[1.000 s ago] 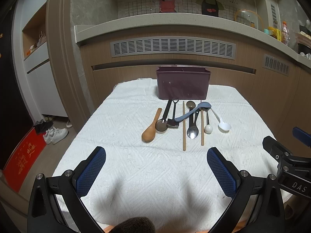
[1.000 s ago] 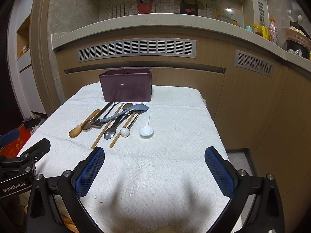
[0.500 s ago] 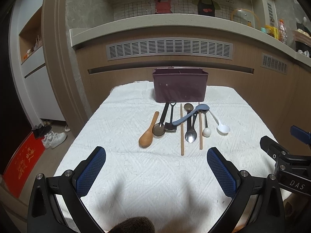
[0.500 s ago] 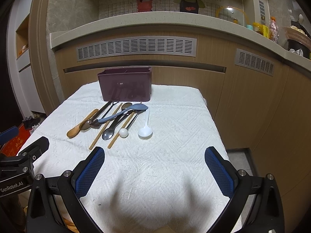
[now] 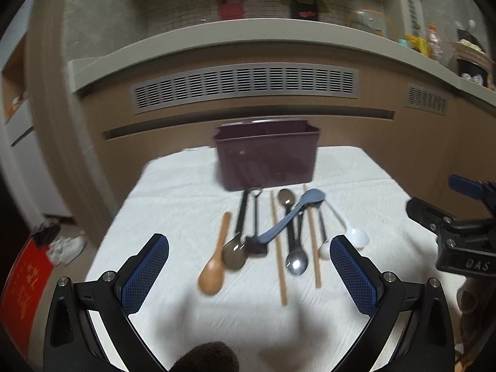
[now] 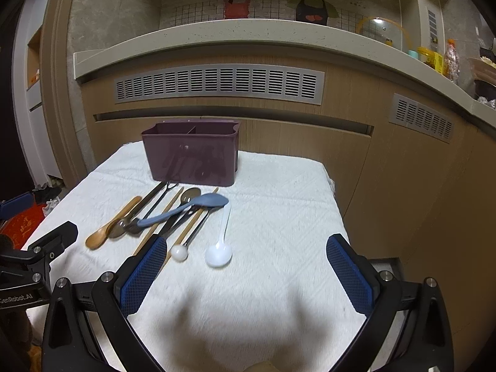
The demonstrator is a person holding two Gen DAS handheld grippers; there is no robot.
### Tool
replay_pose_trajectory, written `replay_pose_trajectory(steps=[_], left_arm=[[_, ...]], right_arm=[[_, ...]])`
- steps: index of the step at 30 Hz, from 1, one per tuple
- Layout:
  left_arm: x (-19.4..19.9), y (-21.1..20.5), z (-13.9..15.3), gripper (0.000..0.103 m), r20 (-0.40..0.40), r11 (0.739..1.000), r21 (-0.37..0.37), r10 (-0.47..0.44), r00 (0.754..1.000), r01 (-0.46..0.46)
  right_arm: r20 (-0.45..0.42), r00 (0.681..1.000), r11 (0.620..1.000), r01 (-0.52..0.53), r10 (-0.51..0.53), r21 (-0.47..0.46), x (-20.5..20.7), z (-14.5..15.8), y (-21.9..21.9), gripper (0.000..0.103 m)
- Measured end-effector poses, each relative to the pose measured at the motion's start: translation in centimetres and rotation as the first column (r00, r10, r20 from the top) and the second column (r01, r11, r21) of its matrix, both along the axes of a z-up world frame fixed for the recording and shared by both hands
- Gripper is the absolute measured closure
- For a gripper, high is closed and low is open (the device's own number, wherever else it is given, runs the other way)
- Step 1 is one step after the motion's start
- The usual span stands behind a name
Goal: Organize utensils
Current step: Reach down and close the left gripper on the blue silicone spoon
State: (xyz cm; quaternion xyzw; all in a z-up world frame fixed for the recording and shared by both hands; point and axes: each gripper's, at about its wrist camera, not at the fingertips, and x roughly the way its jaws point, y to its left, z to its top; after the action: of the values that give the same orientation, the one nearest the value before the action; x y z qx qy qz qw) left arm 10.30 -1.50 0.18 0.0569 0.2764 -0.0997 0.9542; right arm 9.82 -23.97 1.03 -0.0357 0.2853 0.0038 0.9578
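Ahead of claws, on white textured cloth [image 6: 279, 217]:
- one maroon plastic divided caddy [image 6: 192, 155]
- two wooden chopsticks [image 5: 278, 248]
- one wooden spoon [image 5: 214, 272]
- one blue-grey plastic spoon [image 5: 294, 214]
- two white spoons [image 6: 218, 252]
- several dark metal utensils, count unclear

Both wrist cameras looked forward over the near table edge [image 5: 173, 186] toward the far cabinet front [image 6: 310, 142]. The left view sat left, the right view right; both shared the purple holder [image 5: 266, 161] and utensil row [image 6: 173, 214].
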Motion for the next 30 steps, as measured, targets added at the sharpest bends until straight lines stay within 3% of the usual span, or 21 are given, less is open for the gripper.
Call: replay_pose_trajectory(steps=[2,4,6,10,16,19,20,23,27,30], left_arm=[[1.8,-1.2,-0.3,0.000,0.007,0.997,0.046,-0.063,0.998,0.062],[3.5,-2.9,-0.9,0.000,0.012,0.984,0.124,-0.128,0.992,0.125],[5.5,-4.3,-1.3,0.000,-0.017,0.967,0.153,-0.204,0.979,0.204],[10.3,-6.9,-2.4,0.000,-0.166,0.918,0.121,-0.357,0.919,0.379],[15.5,-9.9,-3.6,0.001,-0.248,0.882,0.089,-0.431,0.868,0.463],[16.9,-11.0,-4.6,0.015,-0.282,0.867,0.107,-0.443,0.851,0.487],[17.3,-11.3,-5.0,0.021,-0.297,0.863,0.112,-0.445,0.845,0.493],[18.3,-11.8,-6.0,0.023,-0.337,0.851,0.088,-0.464,0.819,0.518],[19.4,-12.5,-7.0,0.044,-0.385,0.842,0.076,-0.470,0.795,0.534],[20.5,-12.8,-8.0,0.046,-0.446,0.840,0.025,-0.475,0.758,0.541]], right_arm=[[0.001,1.000,1.000,-0.001,0.001,-0.006,1.5,0.2,-0.3,0.001],[-0.005,1.000,1.000,-0.007,0.007,0.003,3.2,0.3,-0.7,0.001],[-0.013,1.000,1.000,-0.008,0.008,0.016,4.9,0.5,-1.4,0.001],[-0.014,1.000,1.000,0.000,0.000,0.025,7.9,0.7,-2.8,0.004],[-0.051,0.998,0.999,-0.028,0.031,0.041,10.8,0.7,-5.0,0.026],[-0.077,0.996,0.998,-0.035,0.038,0.046,11.6,0.2,-6.0,0.036],[-0.085,0.996,0.998,-0.033,0.037,0.050,11.8,0.0,-6.4,0.036],[-0.103,0.994,0.997,-0.022,0.029,0.070,12.0,-0.9,-7.3,0.036],[-0.144,0.989,0.997,-0.020,0.031,0.080,12.4,-2.6,-8.1,0.036],[-0.176,0.984,0.996,-0.017,0.033,0.089,12.6,-3.8,-8.4,0.036]])
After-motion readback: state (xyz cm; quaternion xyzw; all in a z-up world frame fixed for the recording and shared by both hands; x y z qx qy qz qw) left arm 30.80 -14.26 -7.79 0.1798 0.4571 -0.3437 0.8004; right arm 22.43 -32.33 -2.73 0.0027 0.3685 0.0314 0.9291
